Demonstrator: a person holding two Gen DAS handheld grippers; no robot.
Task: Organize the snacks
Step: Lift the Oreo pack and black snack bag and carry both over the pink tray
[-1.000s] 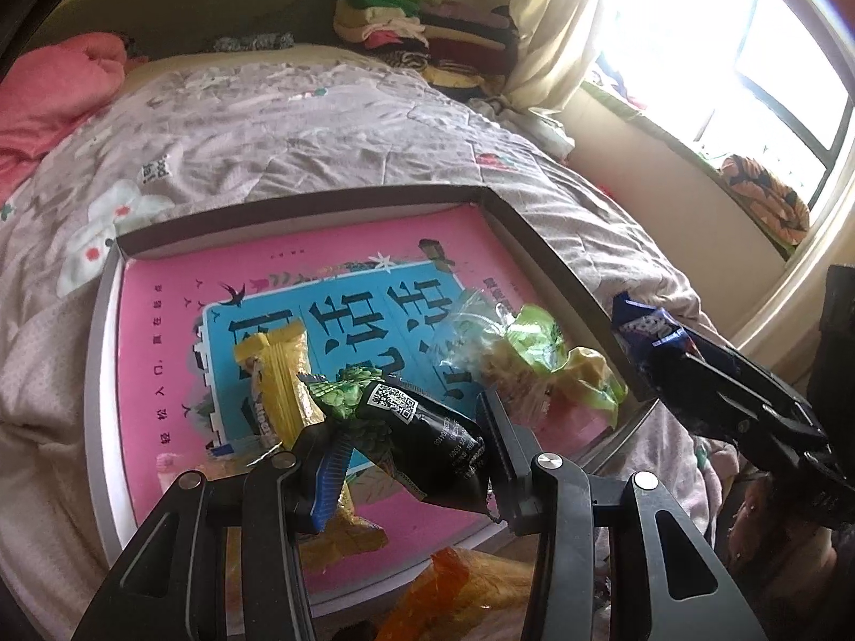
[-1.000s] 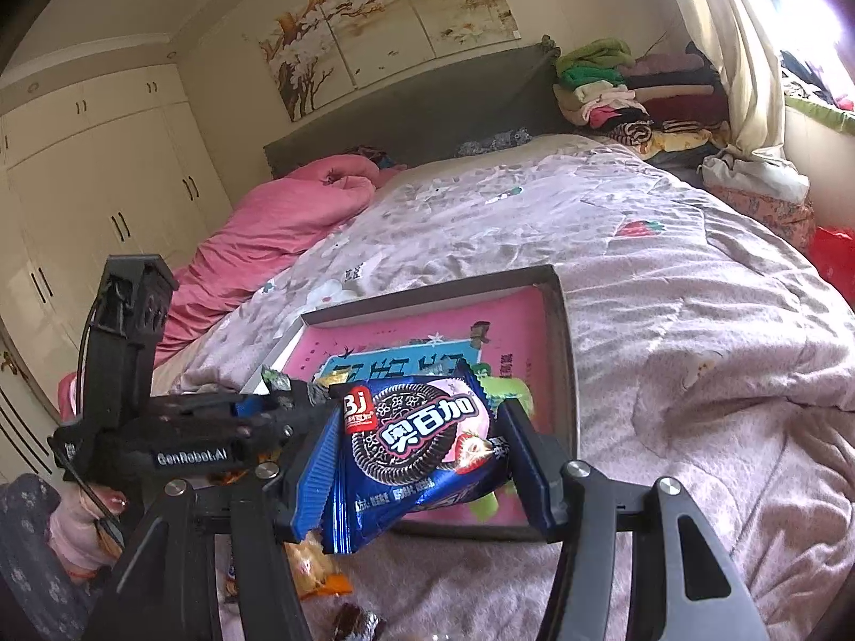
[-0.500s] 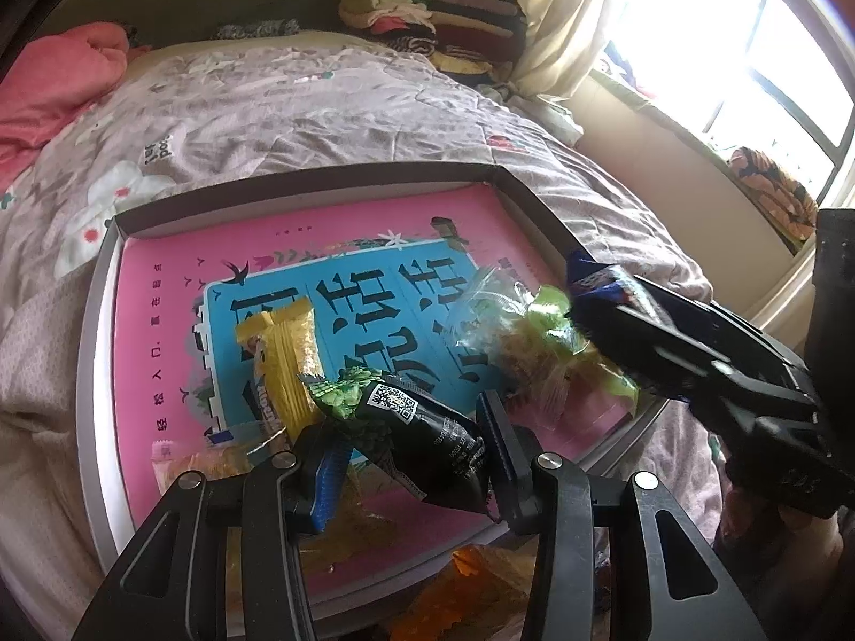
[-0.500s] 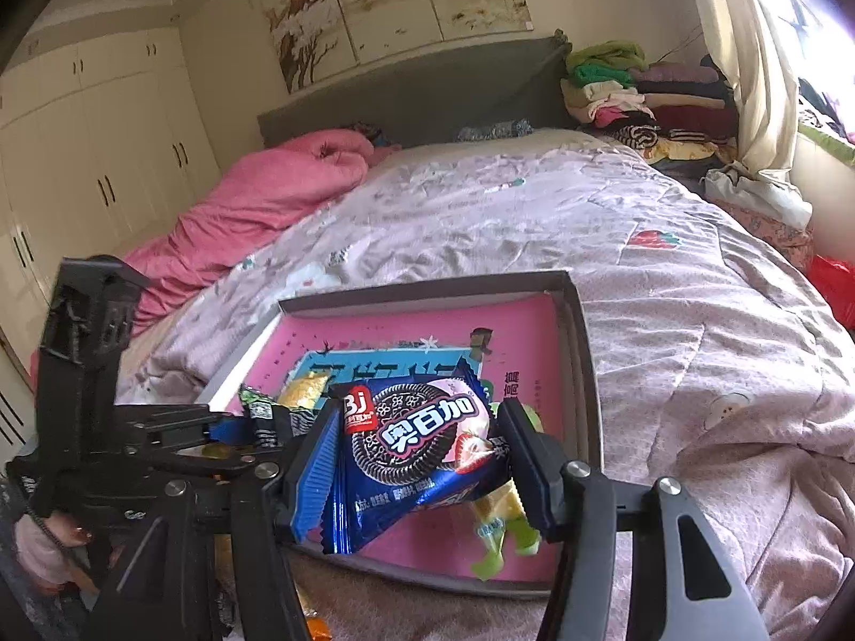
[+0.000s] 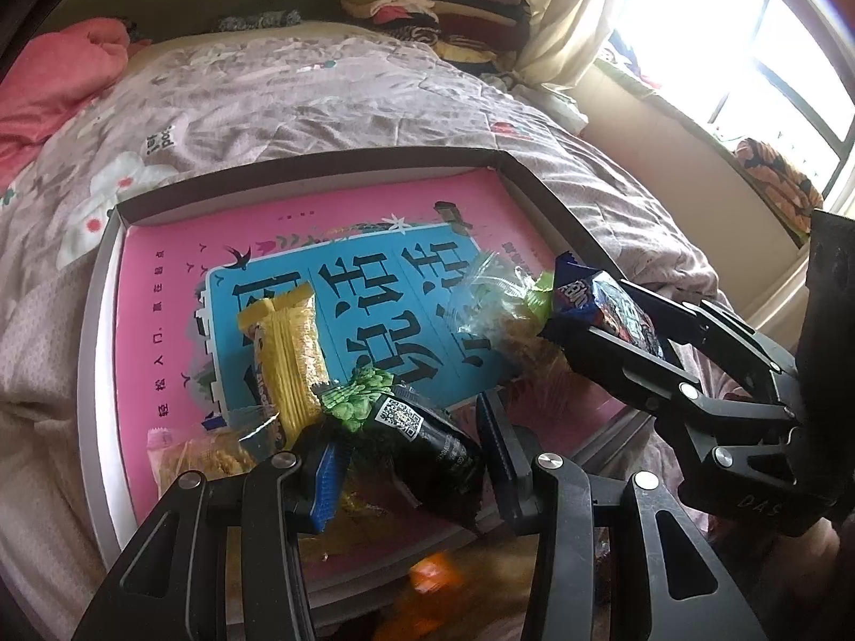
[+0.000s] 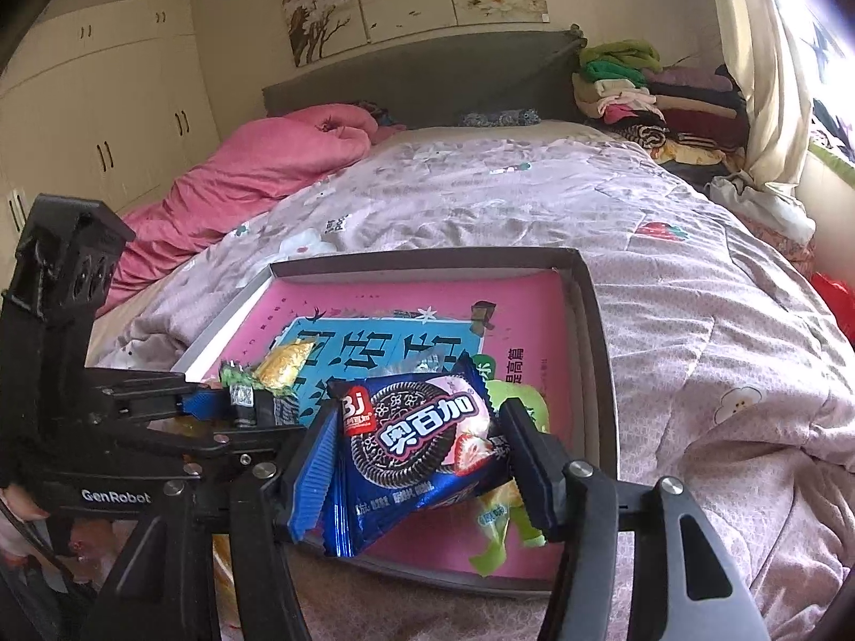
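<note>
Moved over the shallow tray (image 6: 590, 320), right tool (image 6: 414, 459) grips crinkly blue packet (image 6: 417, 443); left tool (image 5: 409, 459) grips glossy black packet (image 5: 433, 448).

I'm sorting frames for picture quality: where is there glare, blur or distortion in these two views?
Left wrist view: the window is blown out white at upper right, the orange packet at the bottom edge is blurred, and the box rim bows from the fisheye. Right wrist view: glare only at the curtain; the print on the blue cookie packet reads sharp.
</note>
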